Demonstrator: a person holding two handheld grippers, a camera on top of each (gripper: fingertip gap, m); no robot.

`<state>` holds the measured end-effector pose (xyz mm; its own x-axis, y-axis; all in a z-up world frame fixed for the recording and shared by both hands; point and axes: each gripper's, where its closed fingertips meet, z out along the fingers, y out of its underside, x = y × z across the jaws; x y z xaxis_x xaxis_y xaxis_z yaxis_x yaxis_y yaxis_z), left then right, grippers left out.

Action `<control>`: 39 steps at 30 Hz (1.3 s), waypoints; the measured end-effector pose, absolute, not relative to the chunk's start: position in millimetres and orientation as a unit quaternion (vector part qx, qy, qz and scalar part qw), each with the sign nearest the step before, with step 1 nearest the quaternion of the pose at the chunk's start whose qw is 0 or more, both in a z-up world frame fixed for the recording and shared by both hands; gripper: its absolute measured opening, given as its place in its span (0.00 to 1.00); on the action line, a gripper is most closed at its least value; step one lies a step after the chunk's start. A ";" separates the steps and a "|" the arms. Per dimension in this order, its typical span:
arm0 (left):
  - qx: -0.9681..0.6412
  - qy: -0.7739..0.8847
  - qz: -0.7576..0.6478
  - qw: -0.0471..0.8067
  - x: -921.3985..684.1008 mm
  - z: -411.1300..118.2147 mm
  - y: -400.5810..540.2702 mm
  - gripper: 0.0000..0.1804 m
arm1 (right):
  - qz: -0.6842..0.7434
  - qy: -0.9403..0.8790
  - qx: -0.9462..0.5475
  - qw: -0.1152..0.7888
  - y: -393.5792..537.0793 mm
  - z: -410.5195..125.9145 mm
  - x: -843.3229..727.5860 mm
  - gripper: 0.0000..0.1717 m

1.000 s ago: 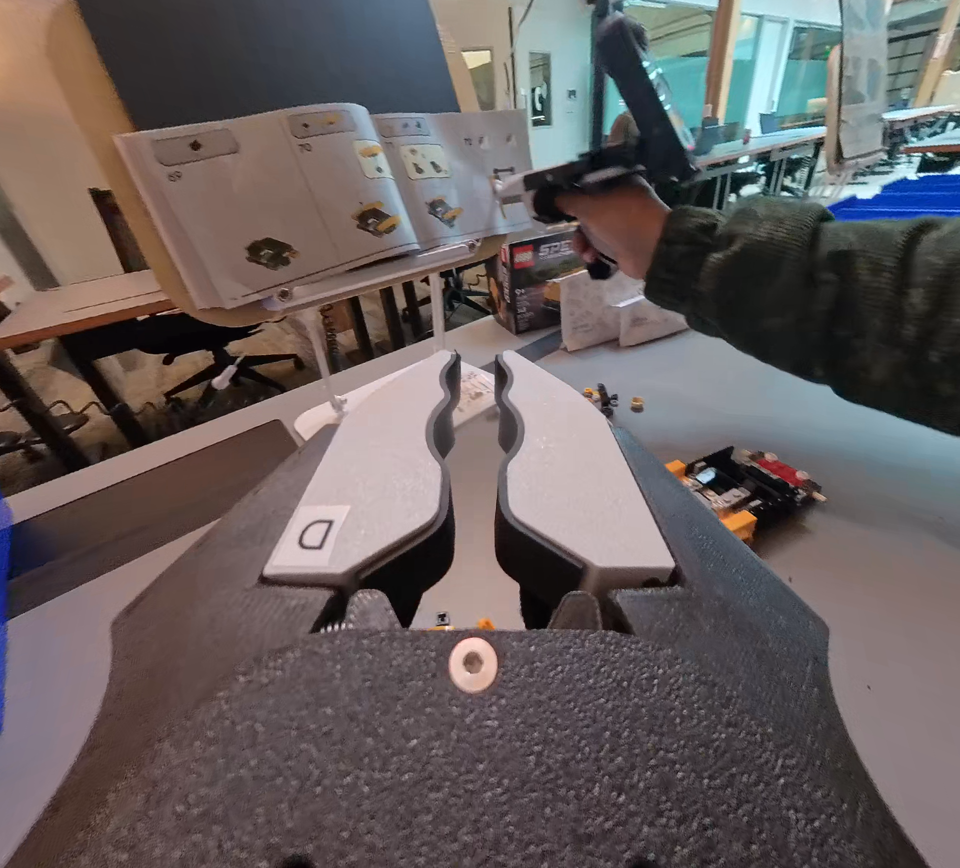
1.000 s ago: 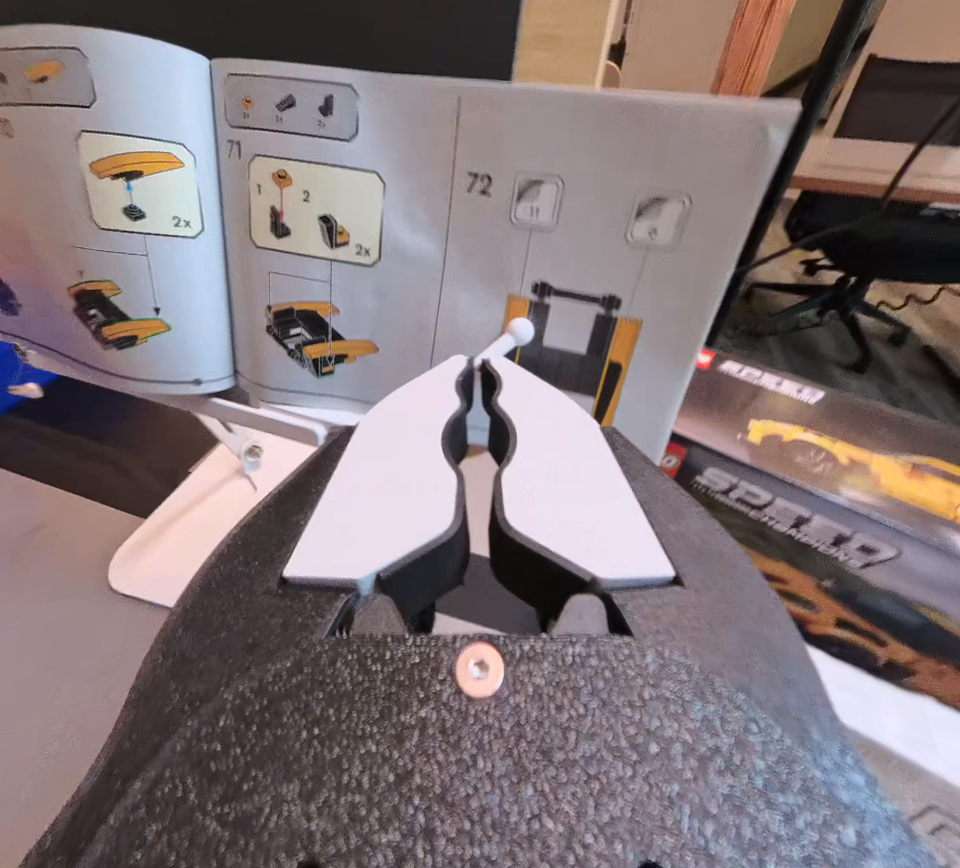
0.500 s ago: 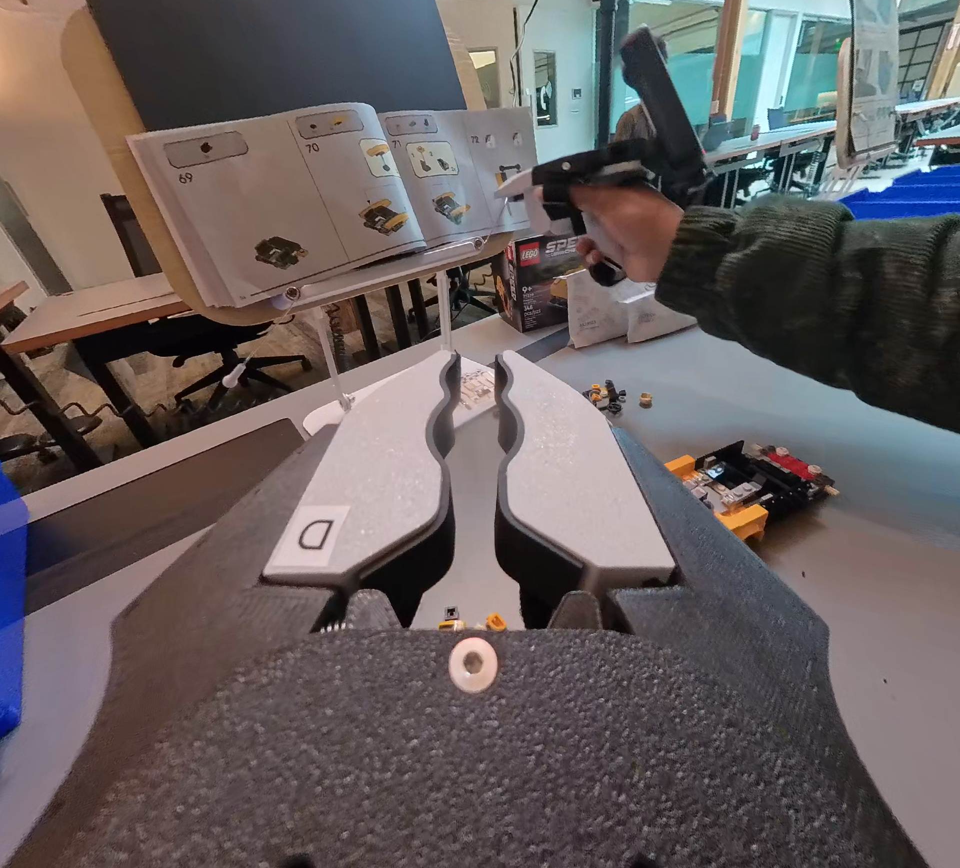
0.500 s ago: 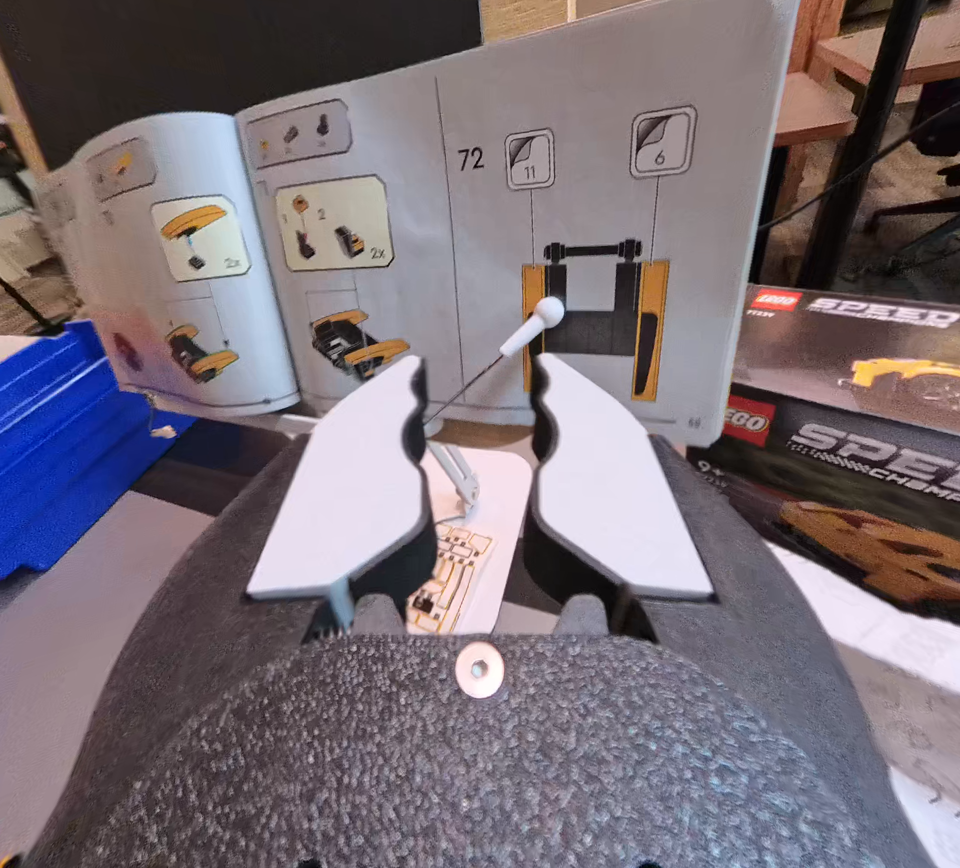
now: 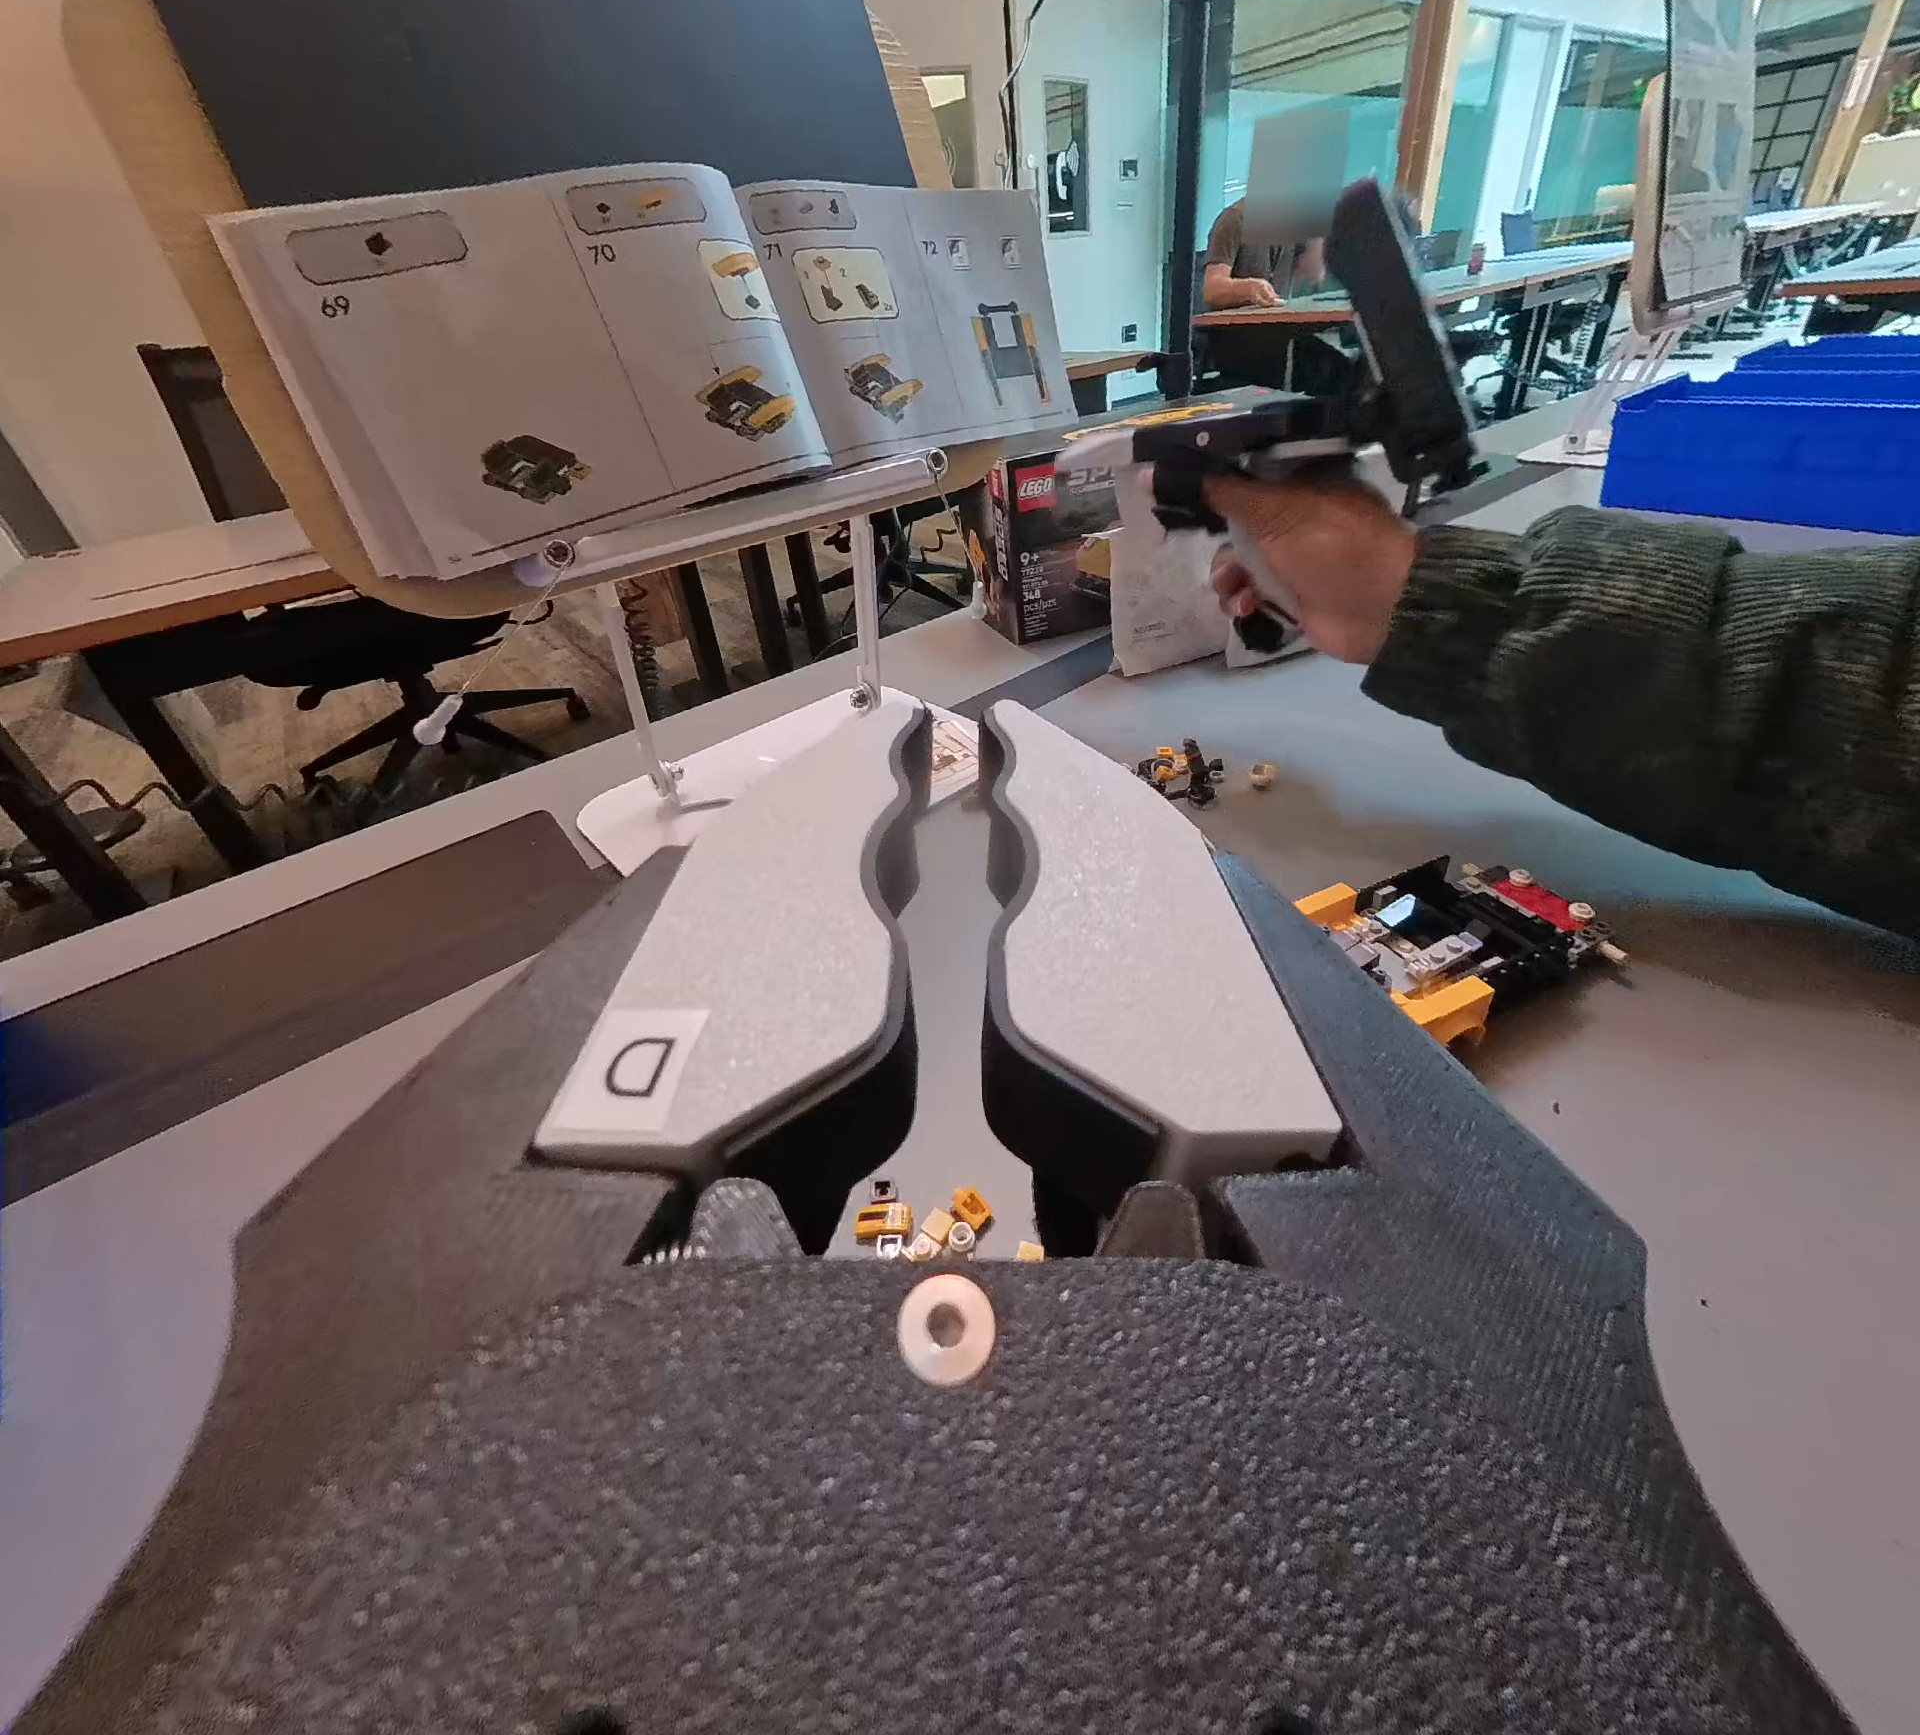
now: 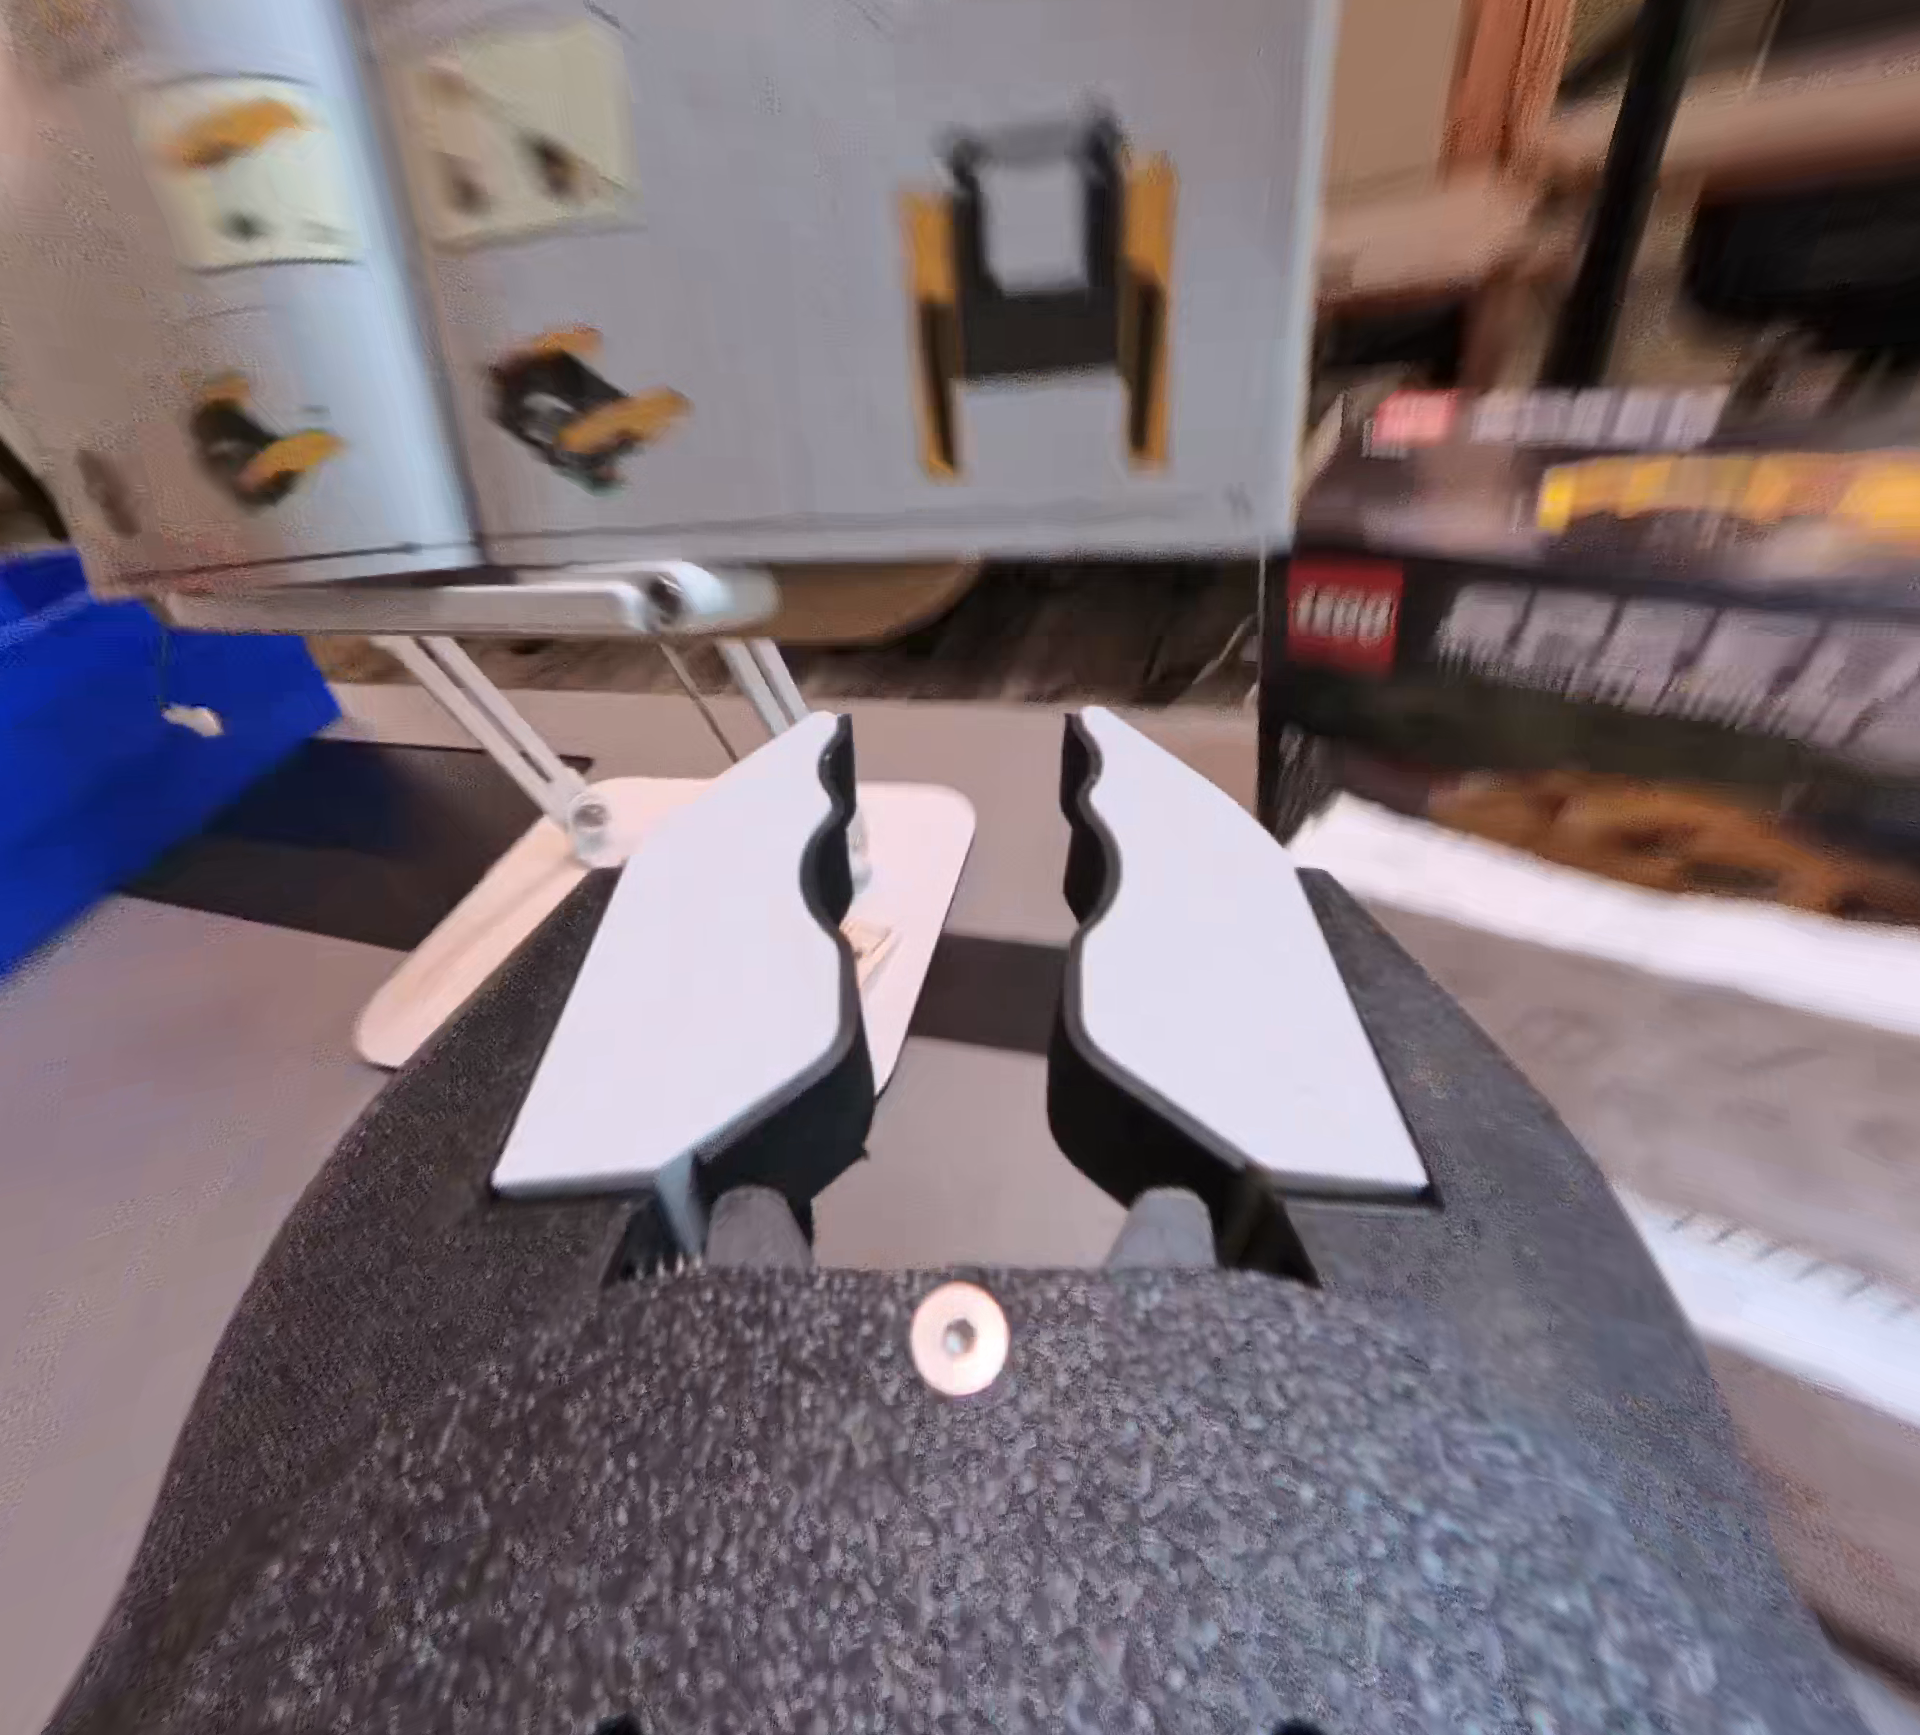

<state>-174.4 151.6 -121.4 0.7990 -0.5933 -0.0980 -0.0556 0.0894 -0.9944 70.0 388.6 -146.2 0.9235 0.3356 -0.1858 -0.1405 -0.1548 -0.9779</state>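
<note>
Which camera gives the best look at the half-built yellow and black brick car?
The left wrist view: the brick car lies sharp and whole on the grey table. The right wrist view does not show it at all.

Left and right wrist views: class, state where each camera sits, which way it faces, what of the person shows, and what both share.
Left wrist view: sits on the left gripper, narrowly open and empty, facing the instruction booklet; the right hand and sleeve show.
Right wrist view: sits on the right gripper, wide open and empty, facing the booklet closely; no body shows.
Shared: booklet, white stand, toy box.
</note>
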 end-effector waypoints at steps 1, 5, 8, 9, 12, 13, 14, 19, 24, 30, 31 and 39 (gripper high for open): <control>-0.646 0.251 -0.195 0.694 -174.3 -121.3 152.7 0.04 | 0.149 -0.105 -0.717 0.673 382.1 -128.9 61.5 0.24; -0.651 0.254 -0.203 0.686 -170.0 -126.8 154.8 0.05 | 0.043 -0.254 -0.661 0.705 376.0 -80.5 -6.6 0.43; -0.653 0.262 -0.199 0.682 -168.4 -133.4 152.5 0.04 | -0.007 -0.310 -0.639 0.704 393.3 -61.8 -57.4 0.53; -0.655 0.262 -0.200 0.680 -168.3 -135.3 151.9 0.05 | -0.025 -0.321 -0.636 0.702 401.2 -58.6 -71.0 0.55; -0.660 0.262 -0.208 0.673 -167.5 -139.7 150.1 0.05 | -0.056 -0.340 -0.639 0.688 422.4 -58.9 -101.0 0.58; -0.660 0.262 -0.210 0.672 -167.6 -140.1 149.5 0.05 | -0.067 -0.341 -0.639 0.686 427.9 -59.6 -105.4 0.56; -0.660 0.263 -0.210 0.672 -167.7 -140.3 149.0 0.05 | -0.083 -0.339 -0.640 0.685 433.3 -60.5 -106.2 0.53; -0.659 0.262 -0.214 0.672 -170.0 -140.9 149.1 0.05 | -0.107 -0.318 -0.626 0.704 438.2 -52.0 -88.7 0.26; -0.664 0.258 -0.213 0.669 -171.6 -144.0 153.3 0.05 | -0.061 -0.313 -0.621 0.716 430.3 -45.4 -69.8 0.05; -0.663 0.265 -0.196 0.672 -168.2 -133.2 166.7 0.05 | -0.005 -0.296 -0.637 0.711 434.1 -51.4 -46.2 0.09; -0.661 0.267 -0.193 0.674 -166.9 -128.4 170.2 0.05 | 0.008 -0.295 -0.634 0.714 432.1 -50.2 -45.4 0.12; -0.640 0.261 -0.192 0.697 -156.6 -100.6 188.4 0.05 | -0.046 -0.333 -0.633 0.697 429.0 -46.1 -96.4 0.61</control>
<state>-156.6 188.4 -100.6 0.7895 -0.6023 -0.1181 -0.0667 0.1071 -0.9920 -96.4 429.0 -46.1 0.7739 0.3576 0.5226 0.4860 0.1936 -0.8522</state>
